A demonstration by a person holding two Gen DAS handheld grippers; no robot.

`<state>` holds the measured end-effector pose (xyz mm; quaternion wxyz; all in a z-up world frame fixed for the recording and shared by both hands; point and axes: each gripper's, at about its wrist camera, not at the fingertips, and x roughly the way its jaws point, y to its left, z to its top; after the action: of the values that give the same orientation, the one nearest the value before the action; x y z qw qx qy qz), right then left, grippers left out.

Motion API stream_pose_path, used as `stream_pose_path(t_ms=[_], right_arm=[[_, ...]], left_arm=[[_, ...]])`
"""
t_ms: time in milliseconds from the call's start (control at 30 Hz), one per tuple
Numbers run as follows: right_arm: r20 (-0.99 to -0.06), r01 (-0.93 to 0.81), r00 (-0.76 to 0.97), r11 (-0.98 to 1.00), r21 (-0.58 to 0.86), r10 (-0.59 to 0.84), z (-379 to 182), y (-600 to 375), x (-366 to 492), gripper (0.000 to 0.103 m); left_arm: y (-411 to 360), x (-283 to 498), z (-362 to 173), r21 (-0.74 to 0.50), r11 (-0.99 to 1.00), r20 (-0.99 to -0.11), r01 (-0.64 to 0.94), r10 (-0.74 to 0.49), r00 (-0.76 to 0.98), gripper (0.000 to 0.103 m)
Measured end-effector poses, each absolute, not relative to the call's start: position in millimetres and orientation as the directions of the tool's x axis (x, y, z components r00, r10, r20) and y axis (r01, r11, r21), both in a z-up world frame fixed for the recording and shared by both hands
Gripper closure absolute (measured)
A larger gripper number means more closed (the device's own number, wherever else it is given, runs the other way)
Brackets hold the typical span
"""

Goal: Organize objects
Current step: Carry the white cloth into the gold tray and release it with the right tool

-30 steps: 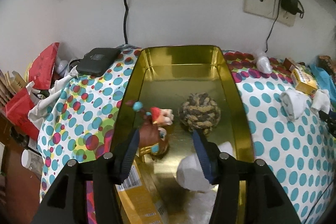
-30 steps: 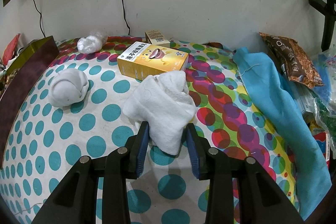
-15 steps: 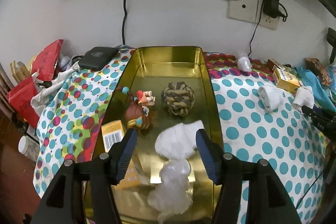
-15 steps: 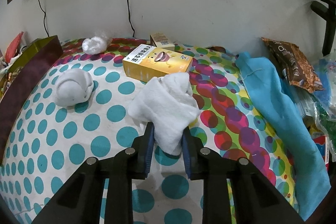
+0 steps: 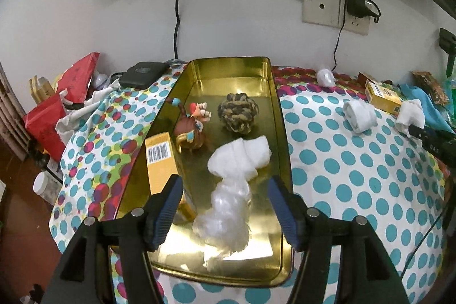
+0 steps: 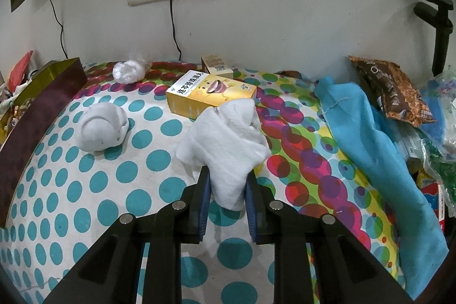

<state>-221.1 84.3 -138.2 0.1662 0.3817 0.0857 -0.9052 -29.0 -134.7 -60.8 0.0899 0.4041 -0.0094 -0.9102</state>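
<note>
The right gripper [image 6: 227, 190] has its blue-padded jaws pinched on the near corner of a crumpled white cloth [image 6: 225, 138], which lies on the polka-dot tablecloth [image 6: 85, 190] with its far edge against a yellow cardboard box printed with a cartoon face [image 6: 209, 96]; gripping the loose low corner looks meant to let the rest hang free on lifting. The left gripper [image 5: 225, 207] hangs wide open and empty over the near end of the long gold metal tray [image 5: 282, 133], apparently the collecting place, since it already holds a braided rope ball [image 5: 238, 111], a small brown figurine [image 5: 190, 130], an orange barcoded box [image 5: 160, 161], a folded white cloth [image 5: 242, 158] and a wad of clear plastic film [image 5: 225, 215]. The tray's far end is bare floor, so room remains there. Between the gripped cloth and the tray's dark outer wall [image 6: 42, 116] sits a rolled white sock [image 6: 102, 128], well apart from both; the path leftward over it seems open, provided the cloth clears the tray's raised rim.
</note>
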Motion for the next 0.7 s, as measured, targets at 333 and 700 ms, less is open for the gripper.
stream_pose_path(t_ms=[333,700], right_arm=[[-0.673,0.432,-0.669,-0.902,-0.007,-0.316,-119,60,-197,0.083],[-0.629,0.716,-0.485,-0.689,0.115,-0.608,-50,-18,-121,0.082]], left_arm=[[-152,-7,-58,0.068,-0.97,-0.713,0.232,-0.21,-0.669,0.033],[-173,9,-55,-0.006,-0.974,-0.725,0.225,-0.151,-0.672,0.033]])
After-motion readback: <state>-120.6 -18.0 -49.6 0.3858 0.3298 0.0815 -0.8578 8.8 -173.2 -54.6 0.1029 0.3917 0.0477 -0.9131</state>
